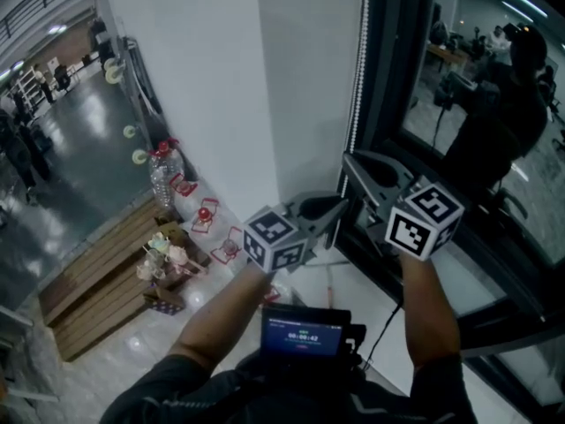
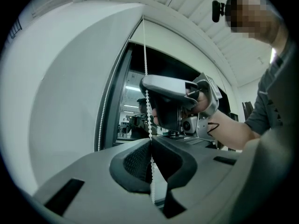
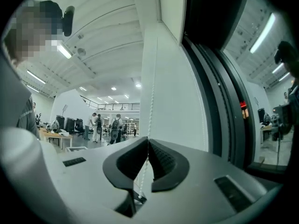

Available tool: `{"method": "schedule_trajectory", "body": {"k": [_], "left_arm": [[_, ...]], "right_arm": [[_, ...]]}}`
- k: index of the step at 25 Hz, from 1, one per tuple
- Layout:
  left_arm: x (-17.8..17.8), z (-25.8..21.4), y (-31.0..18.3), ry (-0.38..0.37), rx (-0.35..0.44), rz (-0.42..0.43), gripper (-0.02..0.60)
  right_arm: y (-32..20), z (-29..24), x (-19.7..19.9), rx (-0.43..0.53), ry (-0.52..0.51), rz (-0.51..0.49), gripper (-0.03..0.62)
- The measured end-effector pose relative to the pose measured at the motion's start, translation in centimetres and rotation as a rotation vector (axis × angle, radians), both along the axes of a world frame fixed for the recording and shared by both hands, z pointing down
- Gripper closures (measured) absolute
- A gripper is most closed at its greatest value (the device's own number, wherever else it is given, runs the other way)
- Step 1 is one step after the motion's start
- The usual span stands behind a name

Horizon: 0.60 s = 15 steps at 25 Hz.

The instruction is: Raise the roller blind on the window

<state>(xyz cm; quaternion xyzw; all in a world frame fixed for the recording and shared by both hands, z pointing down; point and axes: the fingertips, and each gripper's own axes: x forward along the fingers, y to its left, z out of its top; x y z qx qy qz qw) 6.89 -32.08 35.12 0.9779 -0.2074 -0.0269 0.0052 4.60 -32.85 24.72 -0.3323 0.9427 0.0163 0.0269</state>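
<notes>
1. The roller blind's bead chain is hung down the left edge of the dark window frame, right beside the white wall.
2. One strand of it is run straight through both tools. The right gripper is set higher on the chain, and the left gripper is parked just under it, close by.
3. In the left gripper view the jaws are closed together with the bead chain pinched between the pads, and beads can be seen above and below the pinch.
4. Same deal in the right gripper view: the jaws are clamped shut on the bead chain.
5. A second strand is seen along the frame, well apart from the jaws.
6. Writing-wise, a small screen is carried at the person's chest, but its lines are too tiny to be read. Only black-and-white square patterns are shown on the marker cubes.
</notes>
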Motion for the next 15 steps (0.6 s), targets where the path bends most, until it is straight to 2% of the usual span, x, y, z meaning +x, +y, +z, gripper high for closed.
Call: {"method": "schedule_trajectory", "body": {"k": [6,15], "left_arm": [[-0.1,0.0,-0.2,0.012,-0.001,-0.005,0.575],[0.1,3.1,-0.2,-0.037,-0.055,-0.012,0.575]], "right_arm": [[-0.1,0.1,0.1,0.039,-0.020,0.023,0.592],[-0.1,3.5,0.3,-0.035,-0.038,0.038,0.592]]}}
